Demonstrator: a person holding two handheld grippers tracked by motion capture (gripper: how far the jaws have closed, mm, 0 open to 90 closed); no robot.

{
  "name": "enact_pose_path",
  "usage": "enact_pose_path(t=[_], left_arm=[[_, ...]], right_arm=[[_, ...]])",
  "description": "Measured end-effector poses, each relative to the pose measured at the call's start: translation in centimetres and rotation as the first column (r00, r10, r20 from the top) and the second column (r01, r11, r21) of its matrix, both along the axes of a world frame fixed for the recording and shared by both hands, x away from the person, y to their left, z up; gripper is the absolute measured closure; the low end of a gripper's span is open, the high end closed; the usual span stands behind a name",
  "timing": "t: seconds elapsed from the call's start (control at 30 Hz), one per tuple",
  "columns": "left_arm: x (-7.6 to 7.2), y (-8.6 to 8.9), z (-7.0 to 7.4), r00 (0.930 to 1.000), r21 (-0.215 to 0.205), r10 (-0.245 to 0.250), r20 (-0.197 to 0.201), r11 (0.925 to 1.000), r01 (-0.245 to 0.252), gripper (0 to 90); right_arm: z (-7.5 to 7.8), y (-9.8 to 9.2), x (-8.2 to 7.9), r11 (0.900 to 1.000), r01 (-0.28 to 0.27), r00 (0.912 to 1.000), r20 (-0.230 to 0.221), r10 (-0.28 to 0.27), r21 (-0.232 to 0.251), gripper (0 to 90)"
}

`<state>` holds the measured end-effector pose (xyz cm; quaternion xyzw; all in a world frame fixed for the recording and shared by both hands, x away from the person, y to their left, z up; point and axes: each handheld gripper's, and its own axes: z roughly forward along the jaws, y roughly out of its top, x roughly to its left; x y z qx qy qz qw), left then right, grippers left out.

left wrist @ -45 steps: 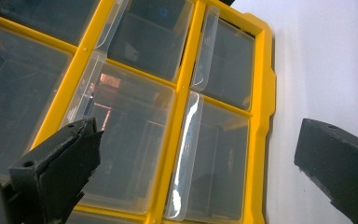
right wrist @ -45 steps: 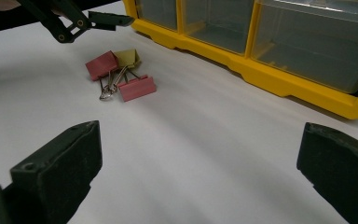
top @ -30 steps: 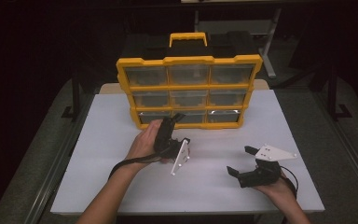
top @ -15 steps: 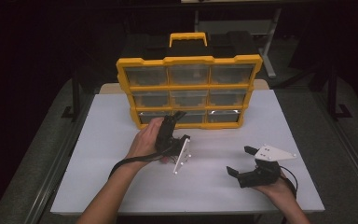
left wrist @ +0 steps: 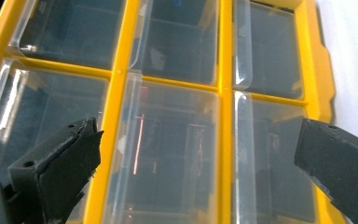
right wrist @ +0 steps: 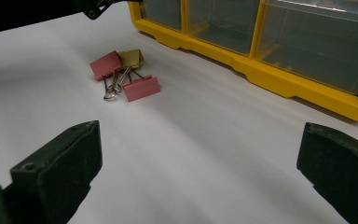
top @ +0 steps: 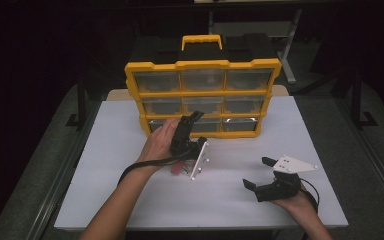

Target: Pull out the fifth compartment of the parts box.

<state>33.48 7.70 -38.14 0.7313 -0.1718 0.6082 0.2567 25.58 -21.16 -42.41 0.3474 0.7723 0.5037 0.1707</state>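
A yellow organizer point(top: 202, 97) with clear drawers stands upright near the far edge of the white counter point(top: 130, 200), about in the middle between the left and right edges. It has three rows of three drawers and a yellow handle on top.

The left gripper point(top: 194, 117) is held up in front of the bottom row of the organizer, at the bottom middle drawer point(top: 203, 125). Its fingers point(left wrist: 67, 154) are wide open and hold nothing. In the left gripper view the two fingers stand at either side of this clear drawer, close to its front; I cannot tell if they touch it. The drawer fronts are all closed and flush with the yellow frame.

The right gripper point(top: 257, 174) is near the front right corner of the counter, well apart from the organizer. The person's hand point(top: 292, 202) holds it low over the surface. Its fingers point(right wrist: 65, 163) are also wide open and empty, with only bare counter between them.

Three binder clips point(right wrist: 121, 74) lie in a small pile on the counter, in front of the organizer and toward its left side. Two are pink and one is olive-yellow, and their wire handles cross one another. In the high view the clips point(top: 181, 169) lie just under the left gripper's plate, partly hidden by it.
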Motion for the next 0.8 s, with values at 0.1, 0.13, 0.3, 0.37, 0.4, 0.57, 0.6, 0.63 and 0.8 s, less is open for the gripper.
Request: enact_pose_path(t=[0.1,0.13,0.3,0.37,0.4,0.57,0.6,0.63,0.8], left_arm=[[0.2,-0.1,0.3,1.0,0.006,0.0,0.007,1.0,0.0,0.0],[0.3,-0.2,0.4,1.0,0.004,-0.001,0.009,1.0,0.001,0.0],[0.8,-0.2,1.1,0.9996,-0.003,0.008,0.027,1.0,-0.008,0.0],[1.0,-0.3,1.3,0.9995,-0.003,0.01,0.03,0.9999,-0.01,0.0],[1.0,-0.3,1.4,0.9993,0.003,0.015,0.034,0.9999,-0.015,0.2],[1.5,-0.5,1.8,0.9985,0.008,0.016,0.052,0.9998,-0.016,4.2],[1.7,-0.5,1.9,0.9983,0.008,0.018,0.056,0.9998,-0.019,4.5],[1.8,-0.5,2.0,0.998,0.012,0.022,0.06,0.9997,-0.023,5.0],[2.2,-0.7,2.3,0.9967,0.009,0.041,0.07,0.9991,-0.042,9.7]], right_arm=[[0.0,0.0,0.0,1.0,0.0,1.0,0.001,0.0,0.0,0.0],[0.0,0.0,0.0,1.0,-0.001,1.0,0.002,0.001,0.001,0.0],[0.0,0.0,0.0,1.0,-0.002,1.0,0.0,0.002,0.003,0.0],[0.0,0.0,0.0,1.0,-0.001,1.0,0.0,0.001,0.003,0.0],[0.0,0.0,0.0,1.0,-0.002,1.0,0.0,0.002,0.003,0.0],[0.0,0.0,0.0,1.0,0.001,1.0,-0.001,-0.001,0.004,0.0],[0.0,0.0,0.0,1.0,0.001,1.0,0.0,-0.001,0.004,0.0],[0.0,0.0,0.0,1.0,0.001,1.0,-0.001,-0.001,0.004,0.0],[0.0,0.0,0.0,1.0,0.002,1.0,0.0,-0.002,0.005,0.0]])
